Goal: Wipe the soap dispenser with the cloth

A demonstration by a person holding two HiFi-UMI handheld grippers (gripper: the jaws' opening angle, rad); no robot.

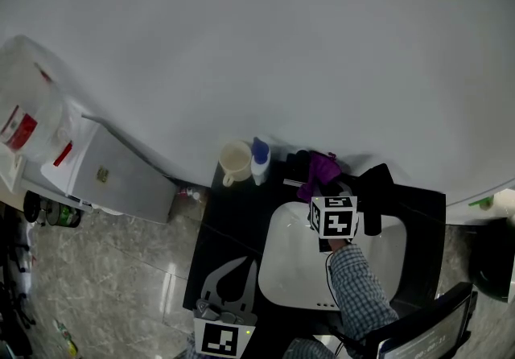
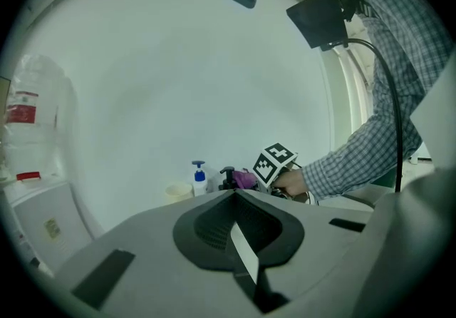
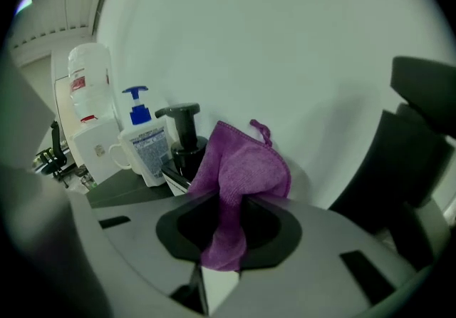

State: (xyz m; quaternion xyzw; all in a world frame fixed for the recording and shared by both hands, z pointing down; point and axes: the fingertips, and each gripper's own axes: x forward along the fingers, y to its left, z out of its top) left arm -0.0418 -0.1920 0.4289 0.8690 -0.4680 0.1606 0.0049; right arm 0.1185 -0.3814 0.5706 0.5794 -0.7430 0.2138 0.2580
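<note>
Right hand-held gripper clamps cloth, head view hides that, left hand-held gripper closed

Grey left gripper and right gripper, black hollows round jaws, black-and-white marker cube on each. Checked blue-white sleeve; thin black cable.

The cloth is hiding part of the soap dispenser, its pump standing clear. The print on the blue-capped bottle is coming out too small to read.
</note>
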